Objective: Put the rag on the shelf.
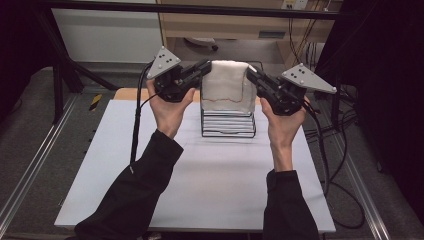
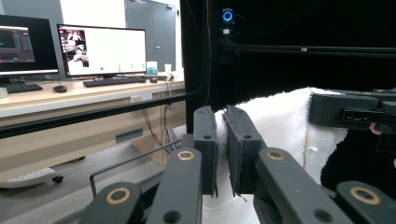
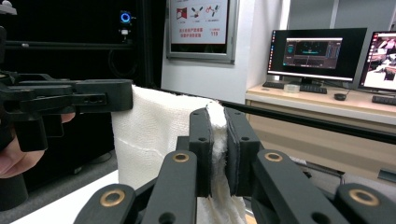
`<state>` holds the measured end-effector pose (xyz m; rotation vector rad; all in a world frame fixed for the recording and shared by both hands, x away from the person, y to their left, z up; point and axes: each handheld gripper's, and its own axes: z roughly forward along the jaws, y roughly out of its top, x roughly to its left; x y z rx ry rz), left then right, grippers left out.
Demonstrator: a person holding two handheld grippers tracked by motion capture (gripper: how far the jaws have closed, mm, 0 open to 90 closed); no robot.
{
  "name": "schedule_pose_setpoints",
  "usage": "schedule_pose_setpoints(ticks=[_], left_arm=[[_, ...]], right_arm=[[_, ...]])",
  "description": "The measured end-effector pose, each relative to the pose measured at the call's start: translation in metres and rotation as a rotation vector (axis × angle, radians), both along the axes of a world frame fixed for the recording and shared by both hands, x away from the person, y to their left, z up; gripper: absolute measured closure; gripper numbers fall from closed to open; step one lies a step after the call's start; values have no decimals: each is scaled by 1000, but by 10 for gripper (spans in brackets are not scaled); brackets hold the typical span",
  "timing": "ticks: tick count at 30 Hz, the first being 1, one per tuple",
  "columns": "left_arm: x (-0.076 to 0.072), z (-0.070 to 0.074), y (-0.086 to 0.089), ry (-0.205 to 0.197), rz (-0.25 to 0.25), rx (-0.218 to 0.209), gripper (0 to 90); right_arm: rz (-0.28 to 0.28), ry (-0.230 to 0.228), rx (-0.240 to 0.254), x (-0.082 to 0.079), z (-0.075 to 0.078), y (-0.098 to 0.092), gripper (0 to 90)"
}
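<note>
— Looking from left to right: what is held, and what could go wrong?

— The left gripper [image 1: 207, 66] is closed on one top corner of the white towel [image 1: 226, 85], the right gripper [image 1: 248, 74] on the other. A thin corner could be lost if the cloth is pulled too tight.

— How does the towel look?

— It is seen at upper centre, doubled, with frayed edges, hanging above the wire rack [image 1: 227, 125].
</note>
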<state>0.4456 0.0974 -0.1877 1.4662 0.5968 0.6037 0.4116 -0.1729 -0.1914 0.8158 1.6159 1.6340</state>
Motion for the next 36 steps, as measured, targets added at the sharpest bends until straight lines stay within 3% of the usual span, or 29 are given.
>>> schedule_pose_setpoints(ticks=[6,28,36], left_arm=[[6,7,-2,-12,9,6,830],[35,22,-4,14,26,-18,830],[42,31,-5,3,37,-12,830]], right_arm=[[-10,-5,2,6,7,0,829],[-32,-10,12,35,24,2,829],[-33,-17,11,43,32,2,829]])
